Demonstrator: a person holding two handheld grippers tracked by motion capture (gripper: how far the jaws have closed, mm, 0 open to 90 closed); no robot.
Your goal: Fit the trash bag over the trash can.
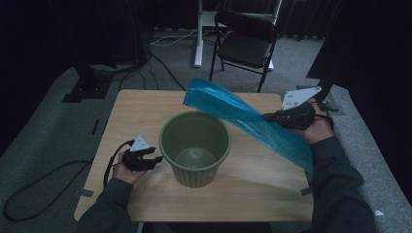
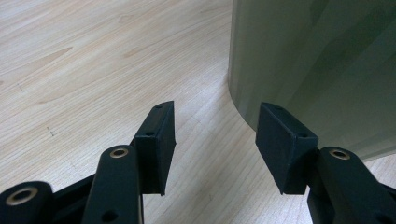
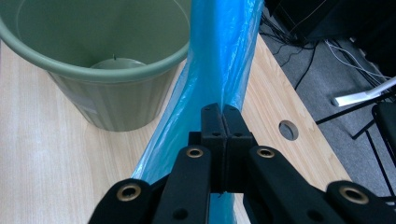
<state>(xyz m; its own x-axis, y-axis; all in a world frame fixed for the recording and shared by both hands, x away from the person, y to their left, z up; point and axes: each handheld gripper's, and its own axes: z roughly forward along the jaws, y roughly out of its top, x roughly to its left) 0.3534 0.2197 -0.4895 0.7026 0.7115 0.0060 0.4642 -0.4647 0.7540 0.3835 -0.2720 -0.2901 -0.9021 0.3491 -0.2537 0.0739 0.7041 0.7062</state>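
Right gripper [image 3: 223, 116] clamping blue bag [image 3: 219, 56], beside green bin [image 3: 116, 70]

Blue bag [image 1: 252, 124] slants over the bin's [image 1: 195, 145] open mouth.

Dark, perhaps green-grey long sleeves [image 1: 340, 189], black two-jaw left gripper [image 2: 212, 140] and right gripper [image 3: 224, 116], brass-ringed pivot holes, small screws in flat pads, grey three-cornered top plates, black trailing cable [image 1: 108, 165]
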